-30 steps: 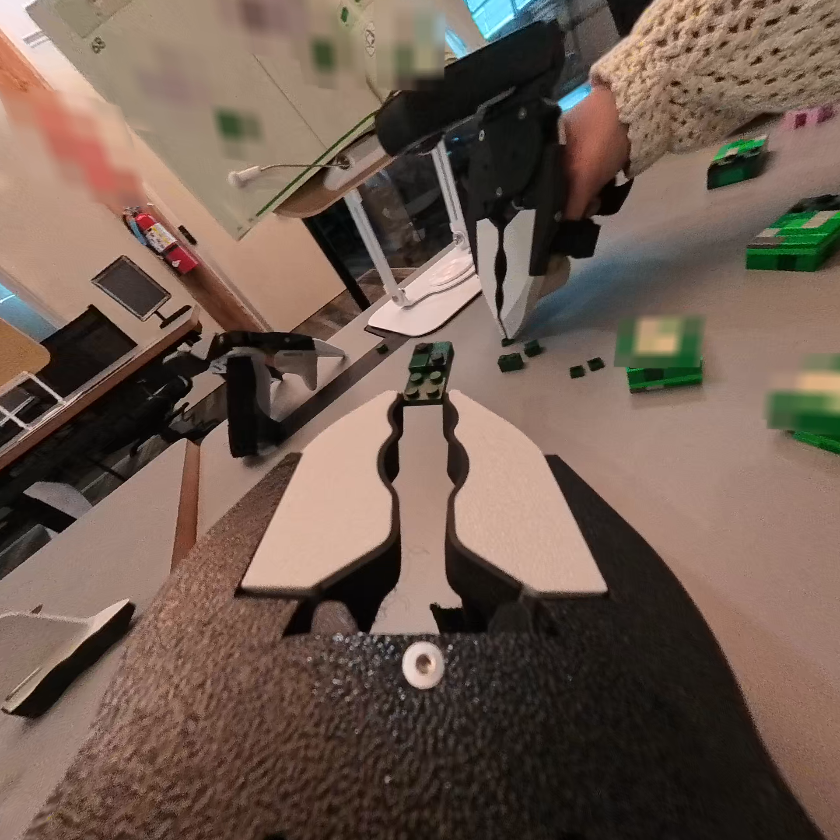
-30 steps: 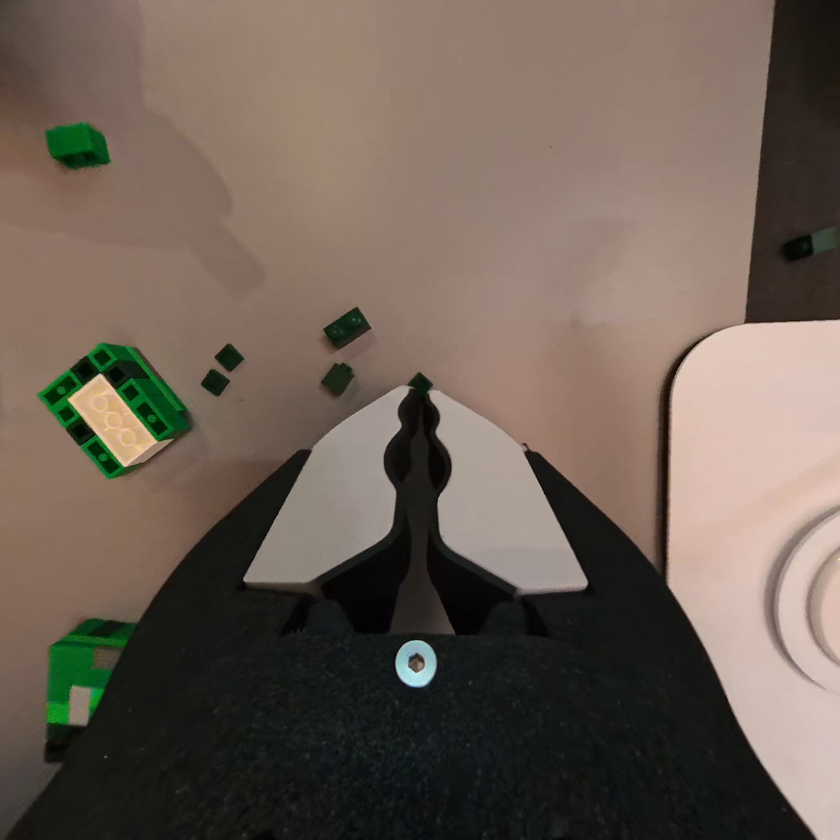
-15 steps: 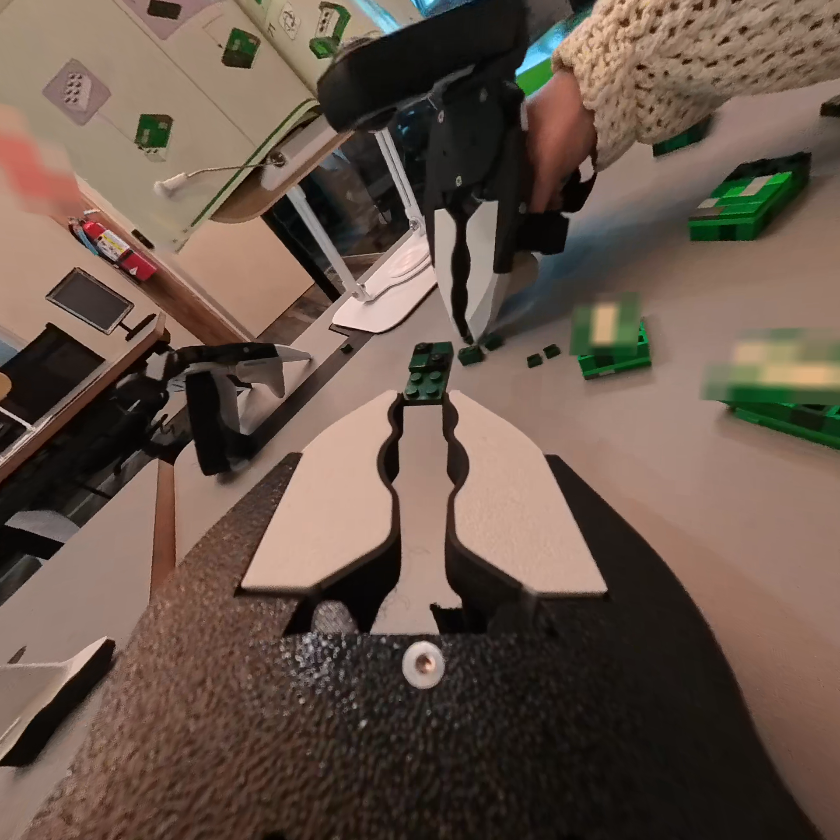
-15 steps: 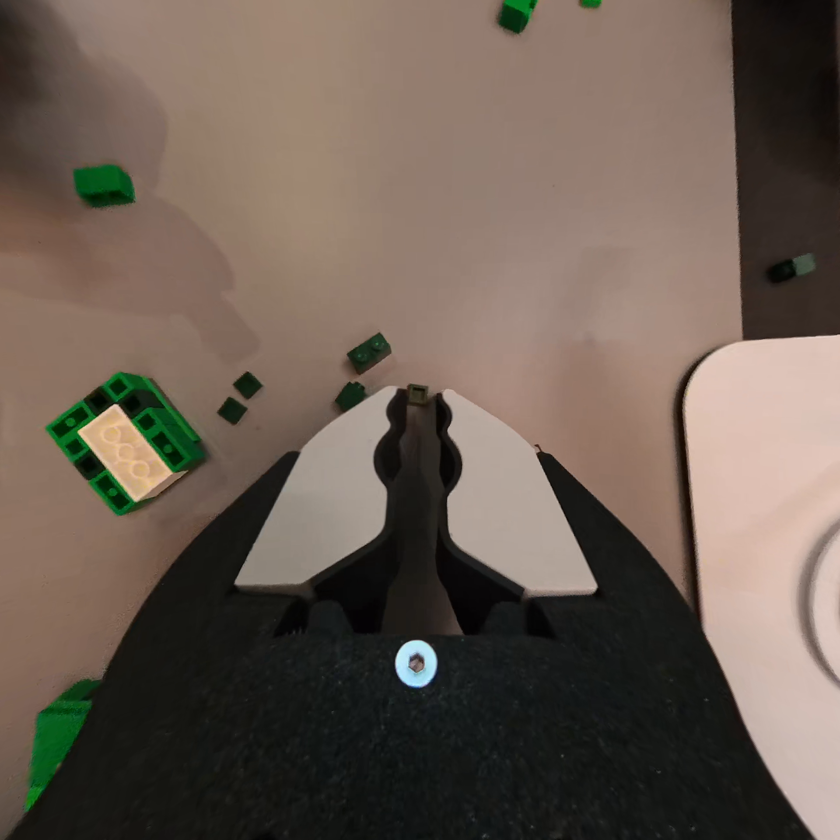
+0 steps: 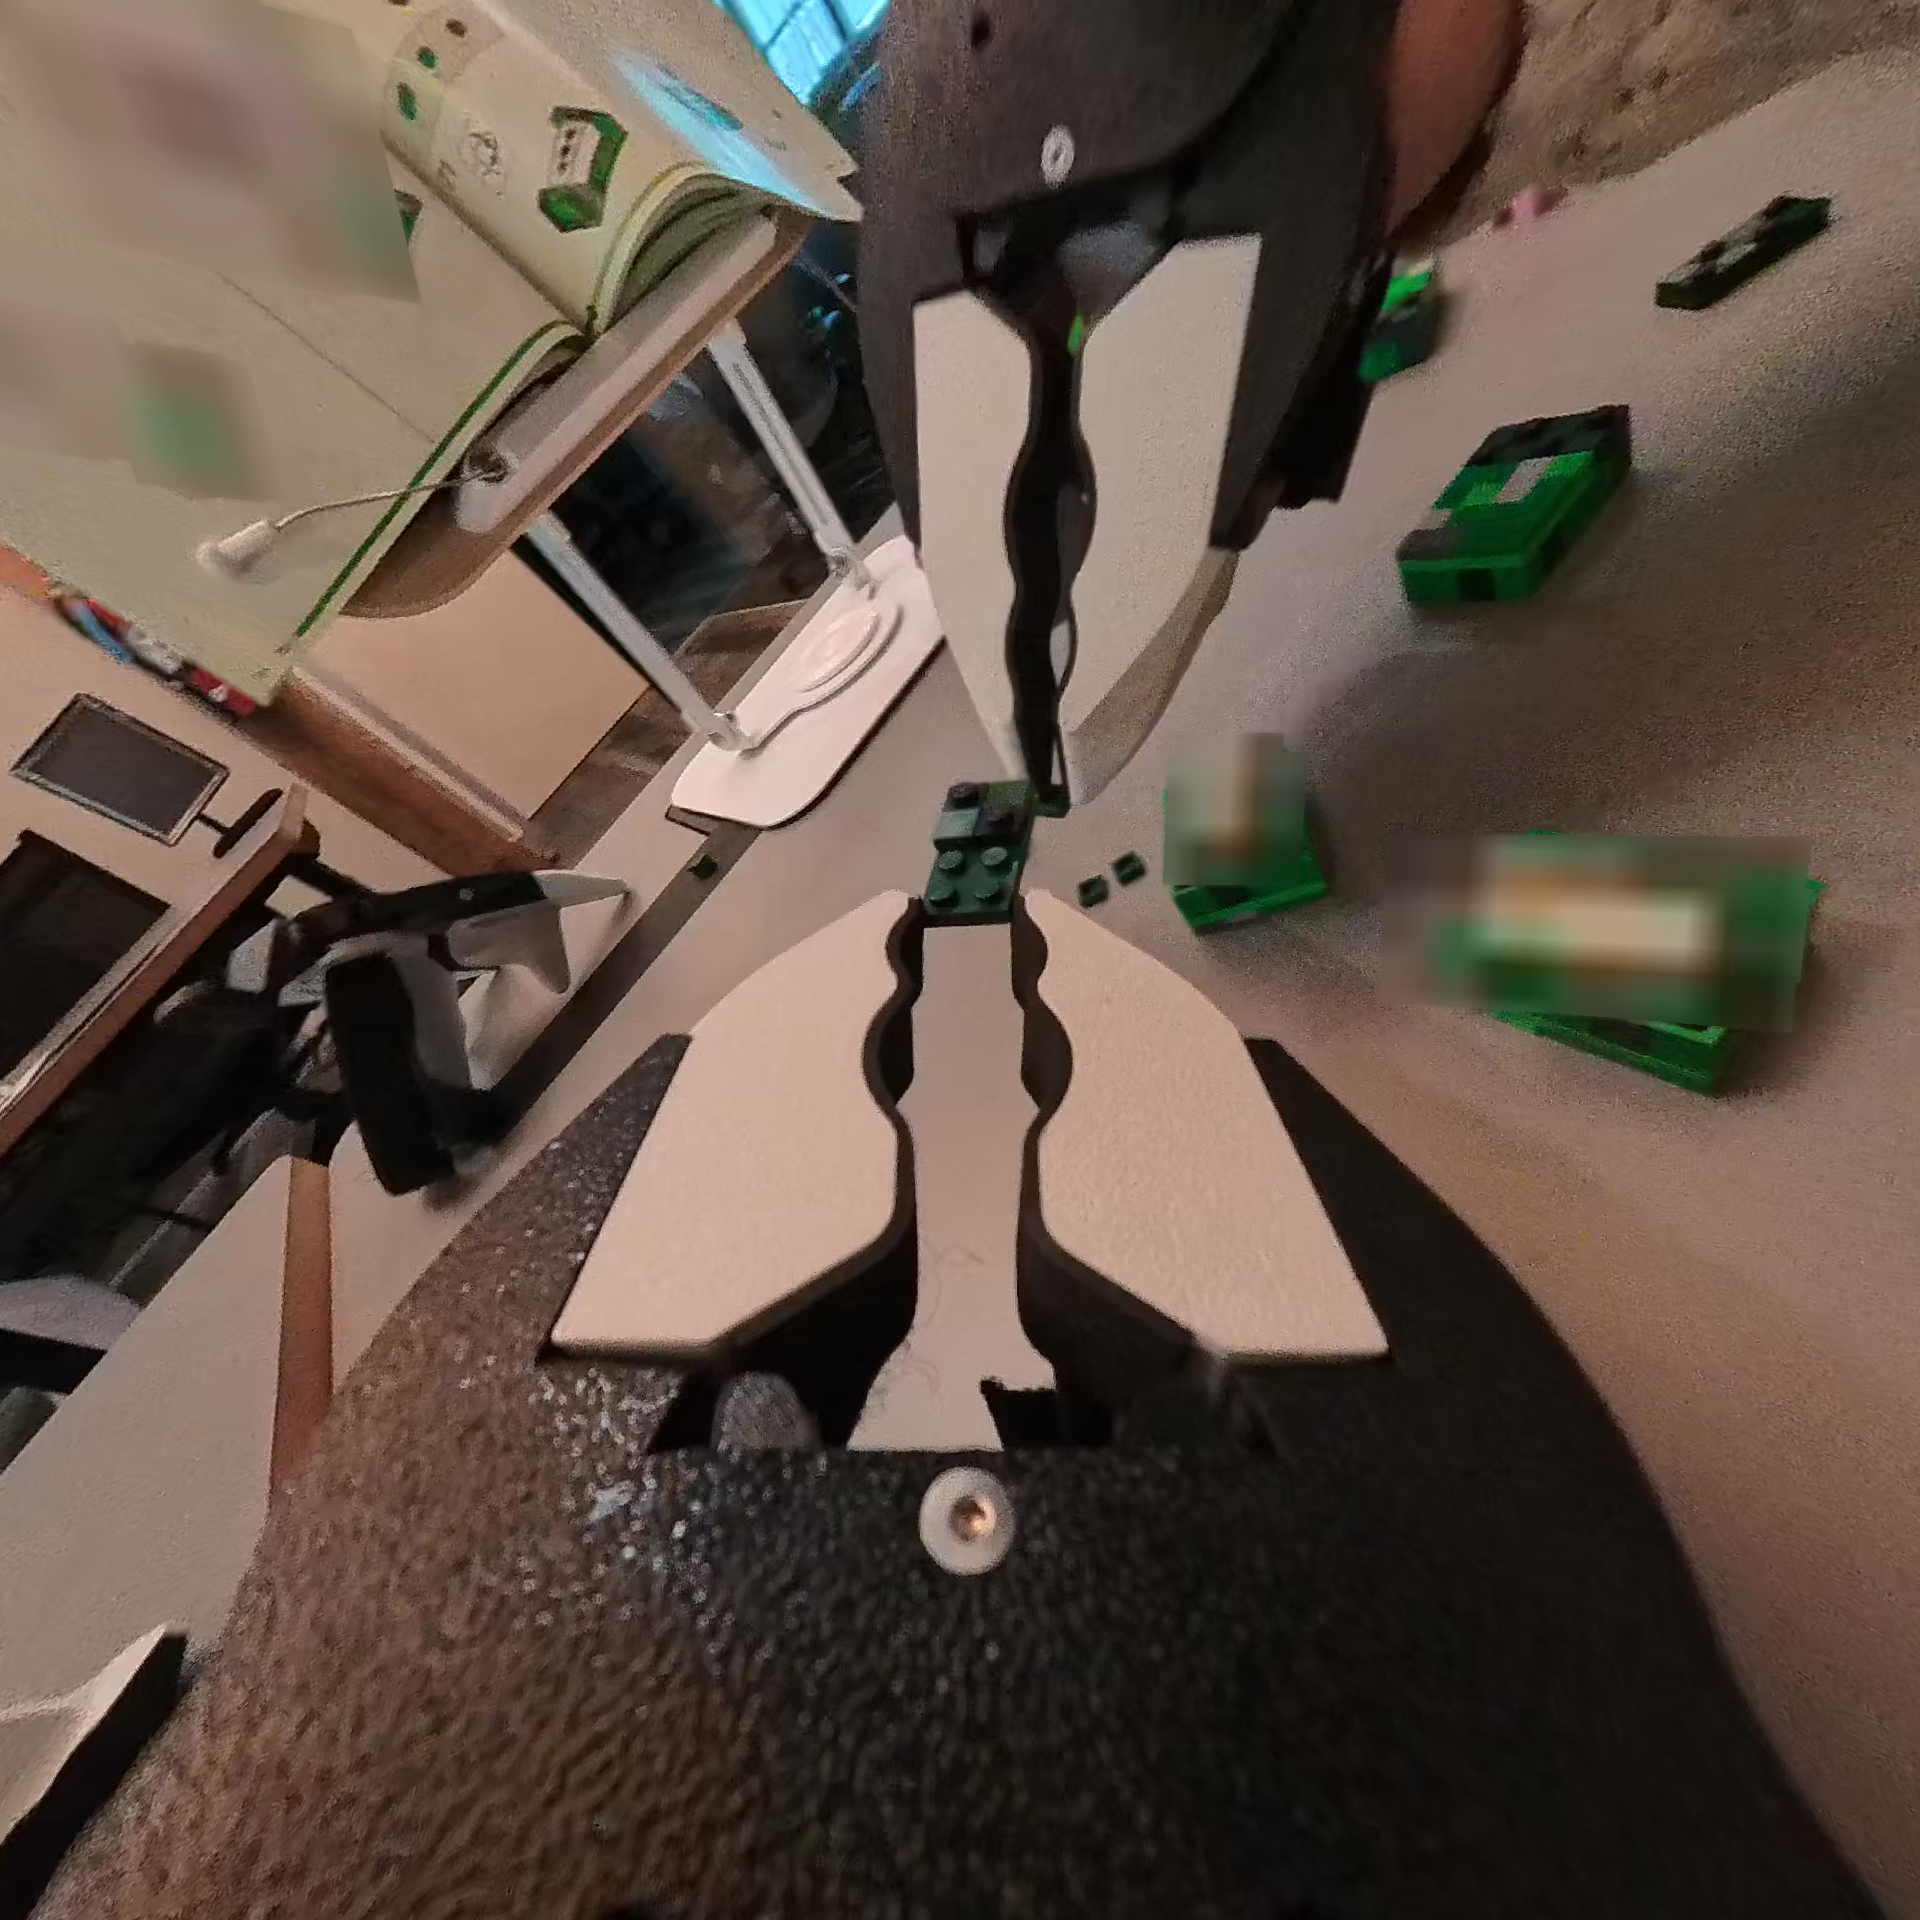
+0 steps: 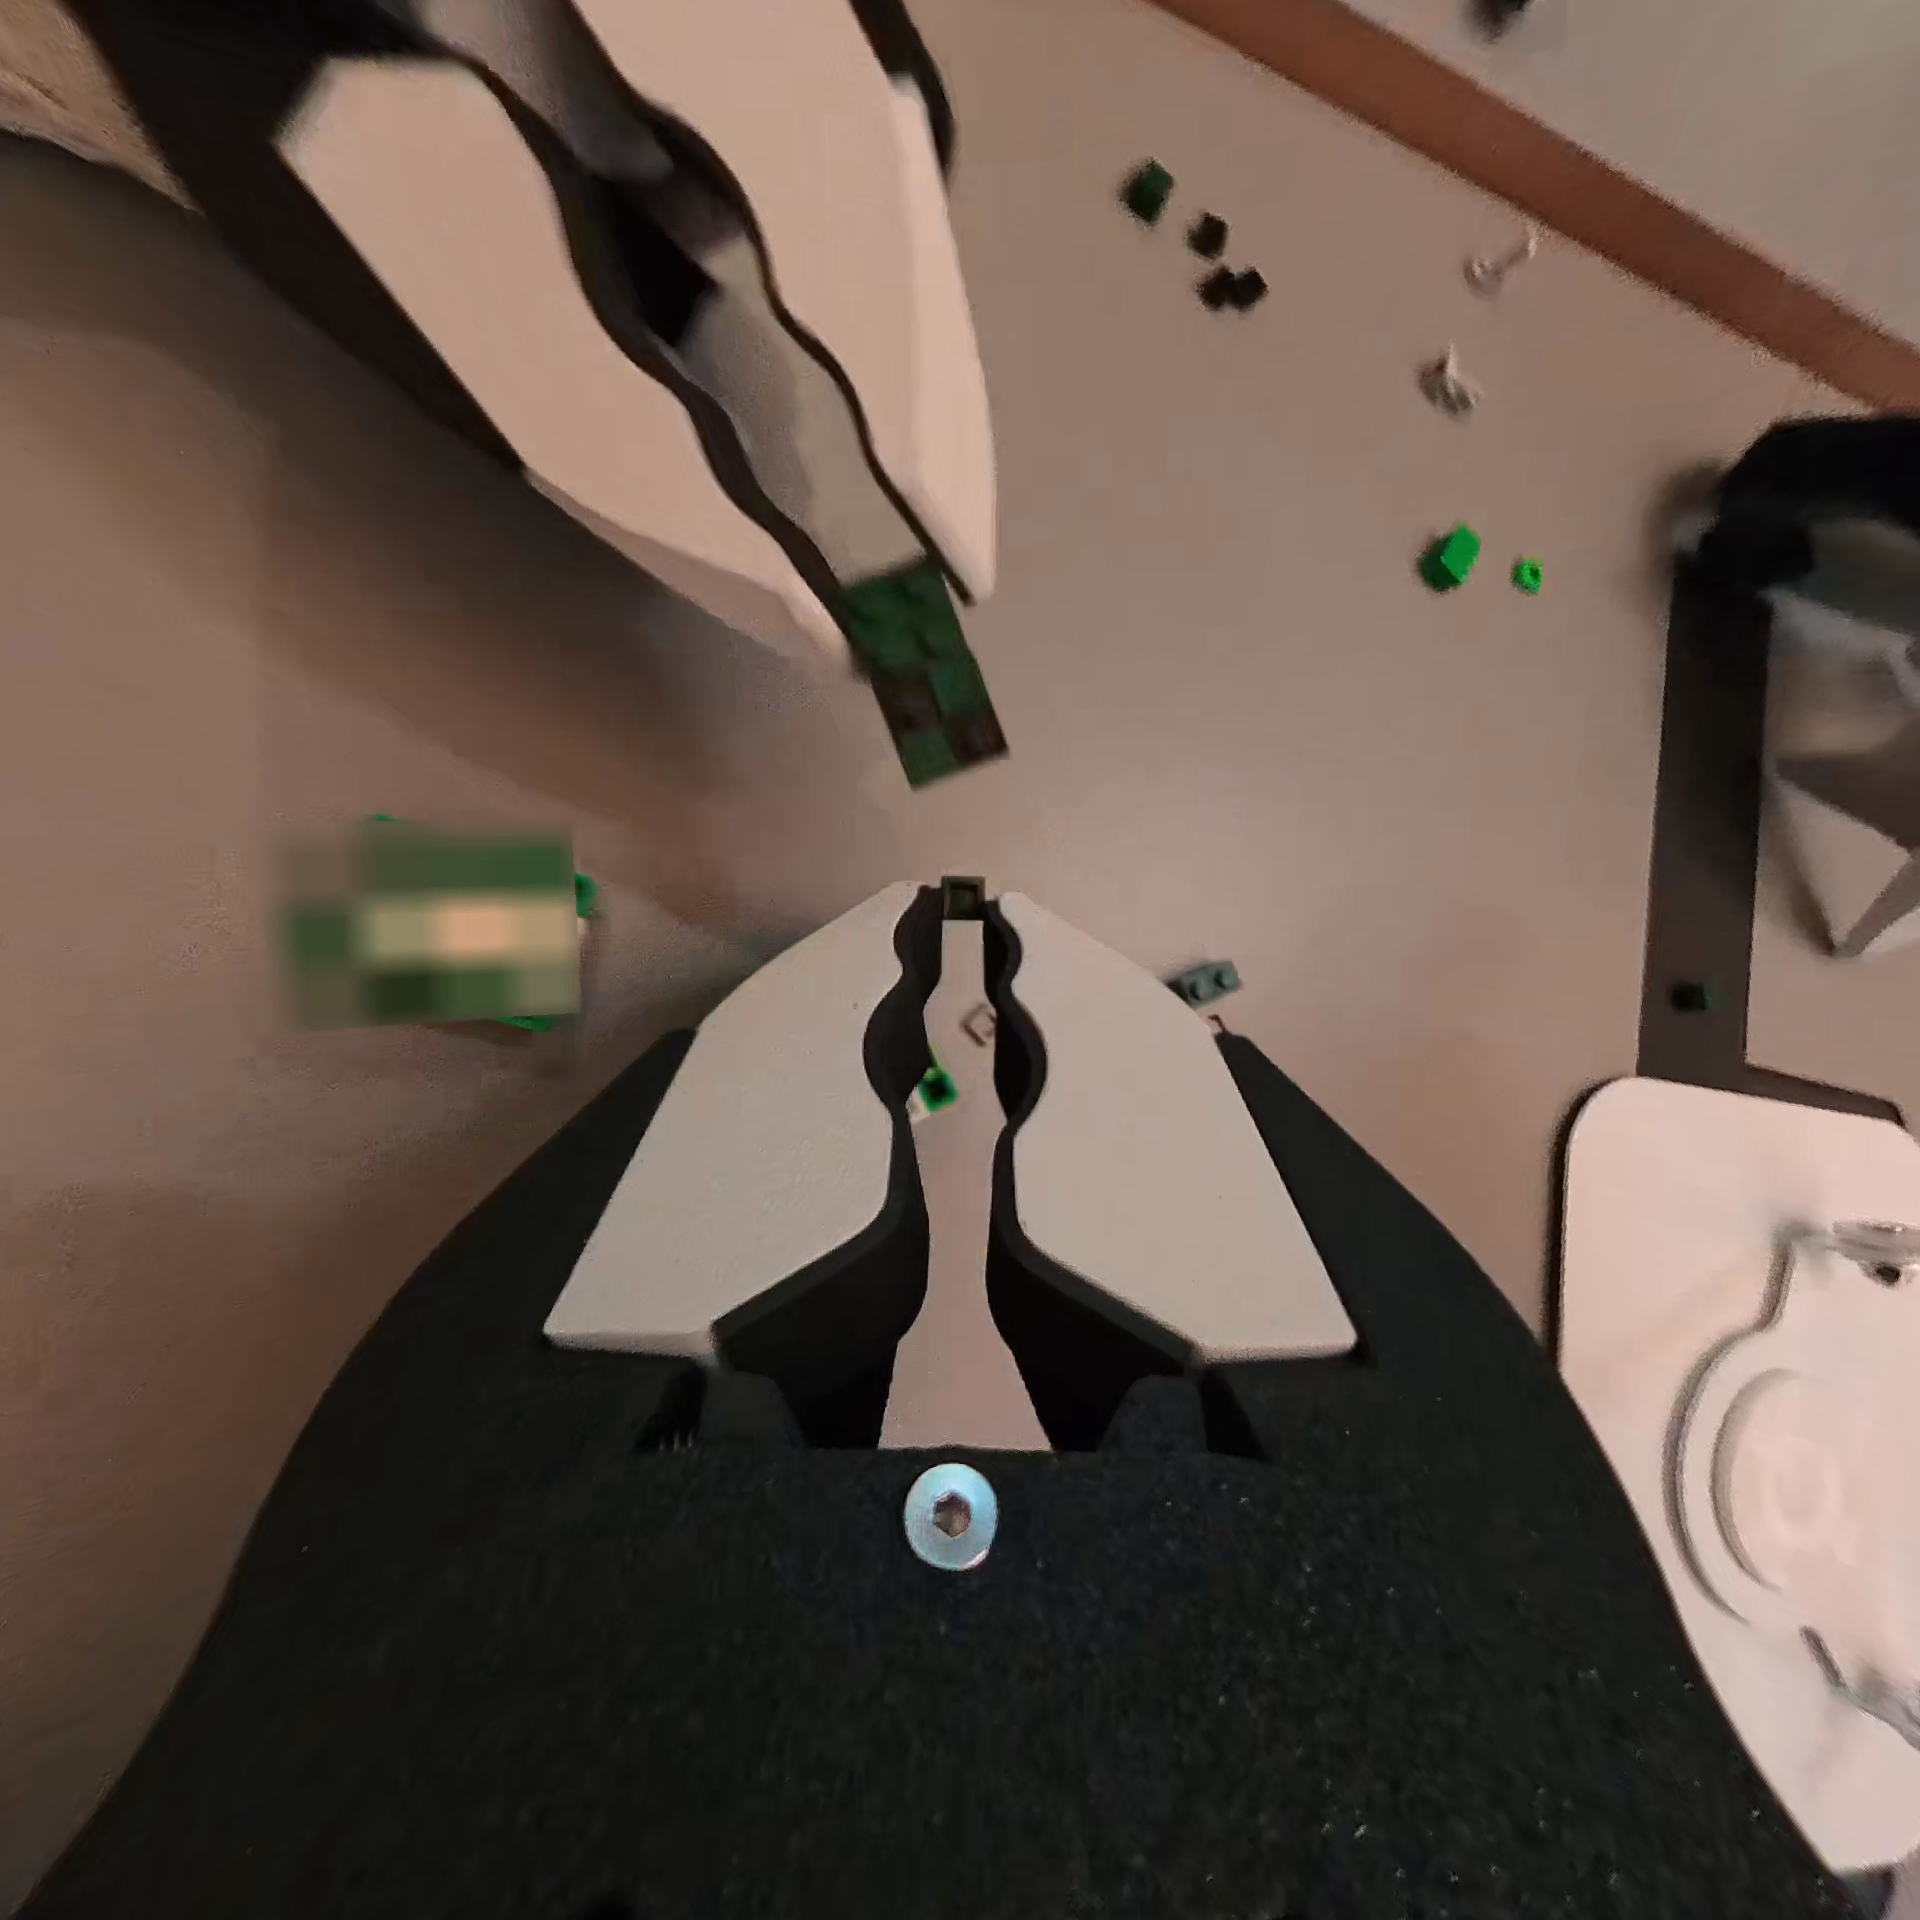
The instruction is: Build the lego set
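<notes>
I'm gripping a flat dark green studded lego plate (image 5: 974, 864) in my left gripper (image 5: 966, 909), above the grey table (image 5: 1558, 1195). My right gripper (image 6: 961, 902) is pinching a tiny dark green lego piece (image 6: 961, 896) at its tips, hovering at the plate's far end.

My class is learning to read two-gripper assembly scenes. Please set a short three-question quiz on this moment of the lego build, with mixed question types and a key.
1. True or false: the left gripper holds a dark green studded plate at its fingertips.
2. Multiple choice: what does the right gripper hold? A) a white brick B) a tiny dark green piece C) nothing
3. Fill in: in the left wrist view, the right gripper's tips are just above the plate's ____ end.

Key: 1 true; 2 B; 3 far
</notes>
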Available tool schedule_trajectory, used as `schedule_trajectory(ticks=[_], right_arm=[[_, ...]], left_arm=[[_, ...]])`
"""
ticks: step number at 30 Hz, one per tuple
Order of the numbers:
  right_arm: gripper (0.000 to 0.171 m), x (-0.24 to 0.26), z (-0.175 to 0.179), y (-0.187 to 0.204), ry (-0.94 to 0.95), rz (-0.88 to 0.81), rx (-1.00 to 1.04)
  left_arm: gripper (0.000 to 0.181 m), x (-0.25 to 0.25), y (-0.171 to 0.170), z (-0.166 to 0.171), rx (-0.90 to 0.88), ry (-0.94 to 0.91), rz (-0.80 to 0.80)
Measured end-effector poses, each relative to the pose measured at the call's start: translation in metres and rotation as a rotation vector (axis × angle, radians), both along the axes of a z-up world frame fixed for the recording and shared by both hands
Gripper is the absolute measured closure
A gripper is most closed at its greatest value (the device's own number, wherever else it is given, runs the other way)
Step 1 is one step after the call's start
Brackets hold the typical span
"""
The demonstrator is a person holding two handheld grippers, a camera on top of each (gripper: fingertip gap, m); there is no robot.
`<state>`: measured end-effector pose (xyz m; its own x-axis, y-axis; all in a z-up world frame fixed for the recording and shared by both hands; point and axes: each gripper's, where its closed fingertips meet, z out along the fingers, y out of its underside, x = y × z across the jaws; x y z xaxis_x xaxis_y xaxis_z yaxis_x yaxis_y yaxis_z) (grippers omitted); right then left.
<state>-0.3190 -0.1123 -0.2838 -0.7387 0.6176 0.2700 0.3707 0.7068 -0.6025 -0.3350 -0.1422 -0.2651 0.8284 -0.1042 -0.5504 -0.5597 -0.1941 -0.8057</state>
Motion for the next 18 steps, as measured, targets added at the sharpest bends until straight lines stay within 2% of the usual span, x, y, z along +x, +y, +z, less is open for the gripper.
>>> schedule_trajectory(ticks=[4,14,18], right_arm=[[0.164,0.017,0.01,-0.016,0.019,-0.004,-0.018],[0.164,0.061,0.005,-0.019,0.013,-0.083,-0.054],[0.164,0.095,-0.003,-0.008,-0.096,-0.106,0.034]], left_arm=[[0.166,0.019,0.002,0.0,0.002,-0.018,-0.083],[0.166,0.058,0.005,-0.017,-0.106,0.033,-0.212],[0.166,0.063,0.004,-0.025,-0.143,0.107,-0.219]])
